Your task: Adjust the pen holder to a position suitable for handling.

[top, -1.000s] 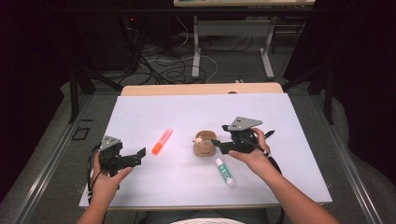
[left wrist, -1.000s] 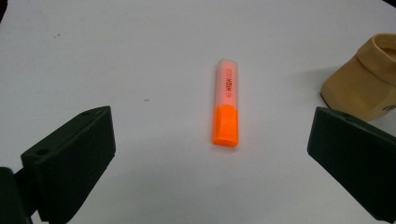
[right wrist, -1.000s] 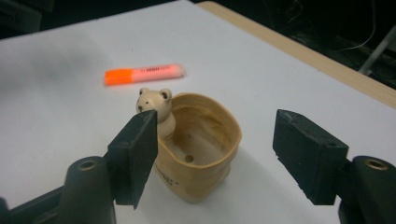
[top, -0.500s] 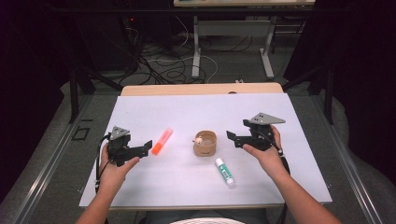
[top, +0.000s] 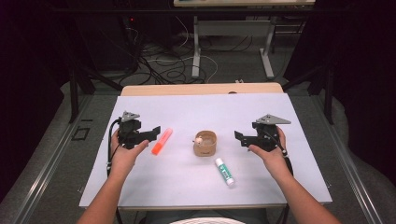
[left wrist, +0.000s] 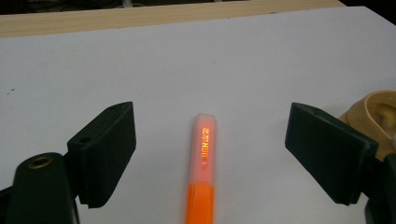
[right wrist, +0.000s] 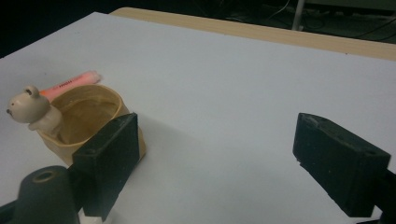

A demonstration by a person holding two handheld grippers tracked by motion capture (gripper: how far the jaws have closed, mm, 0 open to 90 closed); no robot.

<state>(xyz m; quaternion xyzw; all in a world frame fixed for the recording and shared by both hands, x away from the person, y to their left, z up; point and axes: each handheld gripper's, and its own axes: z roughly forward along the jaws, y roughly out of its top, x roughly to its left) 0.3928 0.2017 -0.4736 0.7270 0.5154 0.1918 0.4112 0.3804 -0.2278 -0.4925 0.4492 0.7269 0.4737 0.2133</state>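
An orange highlighter lies on the white table sheet left of centre. My left gripper hovers just left of it, open; its jaws have just been closing. In the left gripper view the highlighter lies between the jaws, and neither pad touches it. A tan cup with a small bear figure on its rim stands mid-table. My right gripper is to its right, apart from it and open with nothing between the jaws, which have just been opening. A glue stick lies near the cup.
The wooden table edge runs along the far side of the sheet. Beyond it are metal table legs and loose cables on the floor. In the right gripper view the cup stands beside the left jaw.
My left hand has moved away from the person and rightwards, up to the highlighter. My right hand has drawn back to the right, away from the cup, its jaws wider.
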